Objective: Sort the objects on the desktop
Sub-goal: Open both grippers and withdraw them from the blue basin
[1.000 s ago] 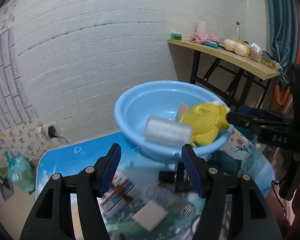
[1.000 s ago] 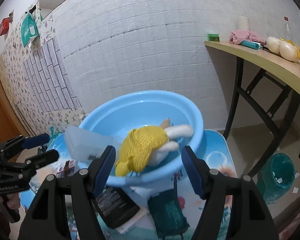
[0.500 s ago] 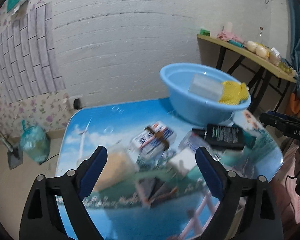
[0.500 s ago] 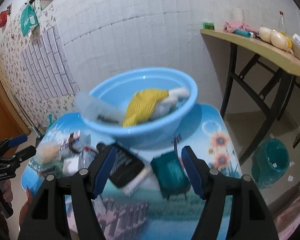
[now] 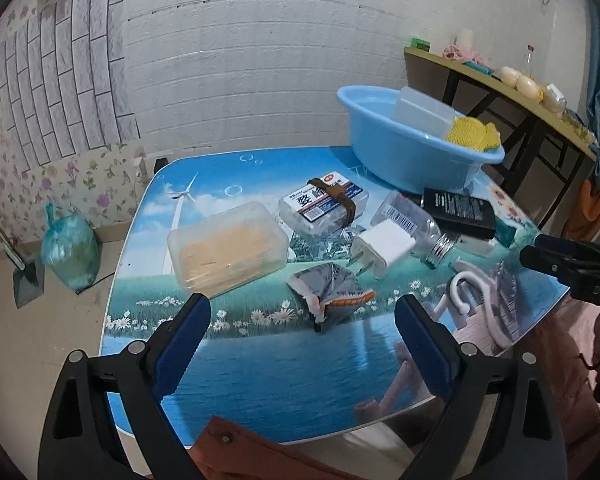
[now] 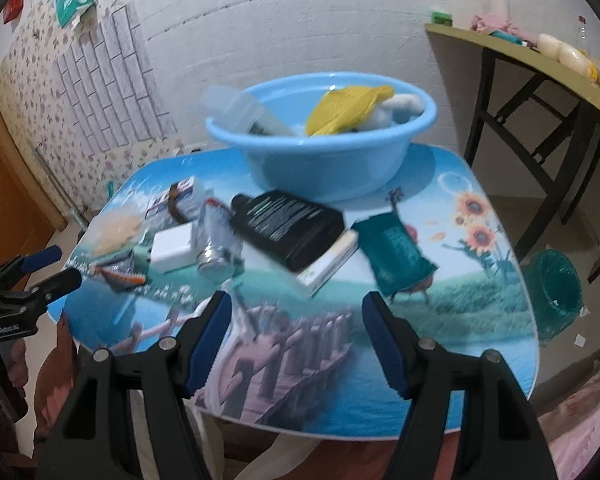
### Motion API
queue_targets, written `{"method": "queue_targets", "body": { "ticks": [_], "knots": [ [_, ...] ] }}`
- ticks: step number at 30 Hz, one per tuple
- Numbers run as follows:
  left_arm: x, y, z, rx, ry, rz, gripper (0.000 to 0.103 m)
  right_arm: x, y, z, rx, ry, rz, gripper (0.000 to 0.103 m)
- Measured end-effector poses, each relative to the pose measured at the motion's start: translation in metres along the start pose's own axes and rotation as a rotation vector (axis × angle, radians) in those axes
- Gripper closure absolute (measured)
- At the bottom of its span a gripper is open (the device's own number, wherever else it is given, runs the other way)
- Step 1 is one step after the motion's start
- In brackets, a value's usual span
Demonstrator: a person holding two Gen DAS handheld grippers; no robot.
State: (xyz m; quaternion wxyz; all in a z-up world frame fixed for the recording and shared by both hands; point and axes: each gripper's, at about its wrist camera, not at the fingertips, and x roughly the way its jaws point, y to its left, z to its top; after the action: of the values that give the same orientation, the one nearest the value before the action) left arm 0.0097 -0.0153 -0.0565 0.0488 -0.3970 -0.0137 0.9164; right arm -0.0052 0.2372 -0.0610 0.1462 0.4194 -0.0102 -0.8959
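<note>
The left gripper (image 5: 302,322) hangs over the near edge of the picture-printed table (image 5: 268,376) with its jaws wide and opening, nothing between them; a crumpled grey and orange wrapper (image 5: 330,294) lies just beyond the gap, and a clear lidded box (image 5: 226,248) sits ahead of its left finger, long axis running left to right. The right gripper (image 6: 296,332) holds a middling gap with nothing in it, above bare tabletop. Ahead of it a black bottle (image 6: 288,226) lies flat on a white box, long axis slanting from far left to near right, cap toward the far left, beside a green pouch (image 6: 394,256). The blue basin (image 6: 324,156) stands at the far side, holding a yellow mesh item (image 6: 348,110) and a clear container (image 6: 240,110). Only the left view shows a white hook (image 5: 466,290) and a white plug (image 5: 380,246) sharply; only the right view shows a green bin (image 6: 556,294) on the floor.
</note>
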Motion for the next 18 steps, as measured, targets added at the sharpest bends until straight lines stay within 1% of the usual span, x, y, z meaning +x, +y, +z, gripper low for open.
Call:
{"method": "queue_targets", "body": {
  "ticks": [5, 10, 11, 13, 14, 15, 17, 18],
  "knots": [
    [0.015, -0.006, -0.001, 0.002, 0.019, -0.026, 0.01, 0.001, 0.009, -0.004, -0.027, 0.011, 0.013, 0.036],
    [0.031, -0.013, 0.002, 0.021, 0.027, -0.034, 0.01, 0.007, 0.018, -0.008, -0.04, 0.035, 0.028, 0.036],
    [0.033, -0.014, 0.002, 0.024, 0.03, -0.038, 0.012, 0.008, 0.02, -0.008, -0.047, 0.036, 0.031, 0.036],
    [0.04, -0.015, 0.003, 0.032, 0.039, -0.032, 0.027, 0.01, 0.026, -0.009, -0.064, 0.038, 0.038, 0.036],
    [0.043, -0.016, 0.004, 0.035, 0.047, -0.027, 0.04, 0.012, 0.029, -0.01, -0.071, 0.042, 0.042, 0.036],
    [0.046, -0.016, 0.004, 0.038, 0.059, -0.024, 0.049, 0.014, 0.032, -0.01, -0.075, 0.047, 0.044, 0.036],
    [0.05, -0.016, 0.004, 0.039, 0.067, -0.041, 0.056, 0.018, 0.037, -0.01, -0.085, 0.053, 0.052, 0.036],
    [0.05, -0.017, 0.004, 0.043, 0.066, -0.047, 0.061, 0.019, 0.04, -0.01, -0.092, 0.055, 0.054, 0.036]
  ]
}}
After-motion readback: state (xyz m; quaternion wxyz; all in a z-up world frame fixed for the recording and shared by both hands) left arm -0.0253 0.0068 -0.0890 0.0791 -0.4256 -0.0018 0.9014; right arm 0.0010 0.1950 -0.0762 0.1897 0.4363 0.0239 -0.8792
